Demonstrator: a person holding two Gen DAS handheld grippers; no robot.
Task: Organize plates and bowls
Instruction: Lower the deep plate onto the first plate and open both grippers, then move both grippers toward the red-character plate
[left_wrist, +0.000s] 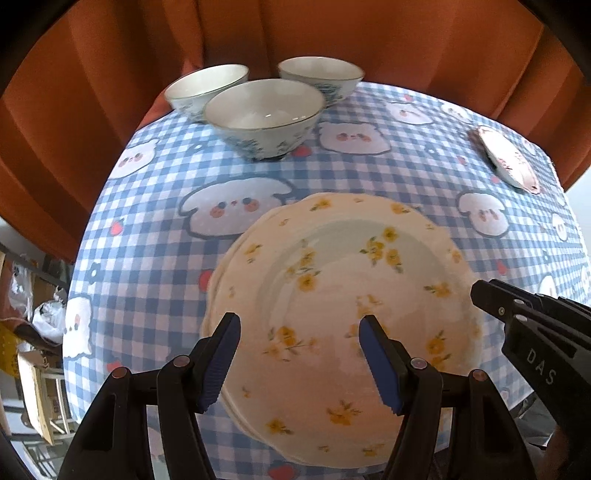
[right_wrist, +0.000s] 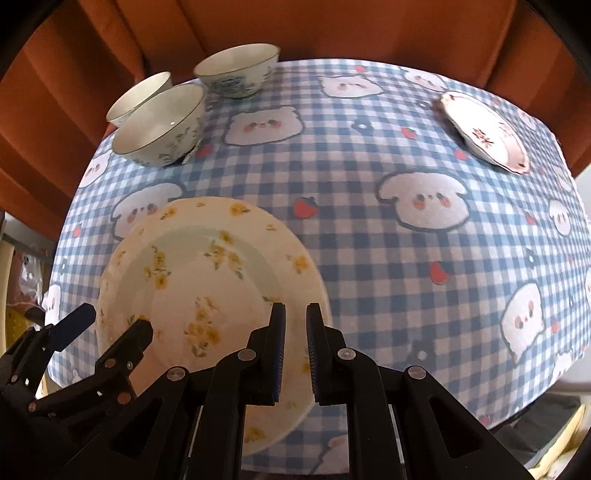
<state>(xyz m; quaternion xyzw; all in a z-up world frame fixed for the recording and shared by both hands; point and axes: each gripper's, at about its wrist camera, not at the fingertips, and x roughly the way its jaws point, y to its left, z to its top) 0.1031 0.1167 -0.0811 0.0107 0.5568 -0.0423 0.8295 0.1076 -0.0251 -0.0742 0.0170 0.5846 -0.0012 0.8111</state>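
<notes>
A round table covered with a blue-and-white checked tablecloth (left_wrist: 155, 236) printed with cartoon bear faces and strawberries fills both wrist views. A rust-orange curtain (left_wrist: 332, 33) hangs behind it.

The landmark is a cream ceramic plate with yellow flower sprigs and a wavy rim (left_wrist: 332, 295), lying flat near the table's front edge. In the left wrist view a second rim shows just under its left edge, so it appears to lie on at least one more plate of the same kind.

The left gripper (left_wrist: 299, 356), black with blue ribbed pads, hangs over the near half of this plate, pointing steeply down. Its fingers are spread apart with nothing between them. Whether they touch the plate cannot be told.

The right gripper (right_wrist: 295, 354) is at the plate's right rim. Its blue-padded fingers are drawn nearly together with only a narrow gap, and no object is clearly pinched; the plate's rim lies below the gap.

Beyond the plate, at the table's far left edge, stand three white ceramic bowls with blue floral patterns and dark rims (left_wrist: 264, 116), upright and clustered closely. The nearest one overlaps the other two in view, so whether they touch cannot be told.

Far right of the plate, well apart from it and near the table's far right edge, lies a white scalloped plate with red-pink decoration (right_wrist: 484, 134).
</notes>
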